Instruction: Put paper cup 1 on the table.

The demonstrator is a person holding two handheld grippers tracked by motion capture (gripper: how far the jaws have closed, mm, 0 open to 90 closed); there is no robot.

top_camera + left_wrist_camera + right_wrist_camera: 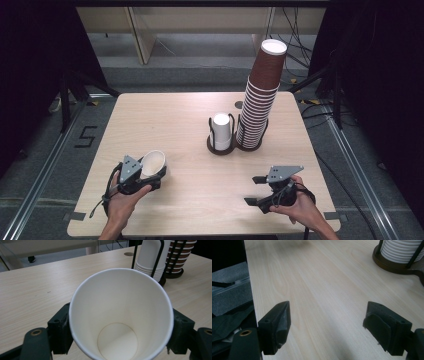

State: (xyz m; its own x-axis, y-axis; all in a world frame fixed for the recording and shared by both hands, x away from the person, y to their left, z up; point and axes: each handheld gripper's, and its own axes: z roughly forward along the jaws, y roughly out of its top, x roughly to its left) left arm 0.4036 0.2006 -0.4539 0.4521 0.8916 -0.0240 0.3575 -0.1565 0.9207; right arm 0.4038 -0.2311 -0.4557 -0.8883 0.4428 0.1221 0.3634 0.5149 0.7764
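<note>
My left gripper [152, 172] is shut on a white paper cup [152, 163] at the table's front left, the cup tilted with its mouth facing up and away. In the left gripper view the cup [121, 315] sits between the two black jaws, its empty inside towards the camera. My right gripper [255, 190] stands open at the front right, low over the table, with nothing between its fingers [278, 325]. A short stack of white cups [221, 131] stands in a dark holder mid-table. Beside it rises a tall leaning stack of brown cups [260, 100].
The wooden table [165, 115] has bare room on its left half and front middle. The white-cup holder's base [392, 263] shows at the upper right of the right gripper view. The table's edge [249, 290] and dark floor lie at that view's left.
</note>
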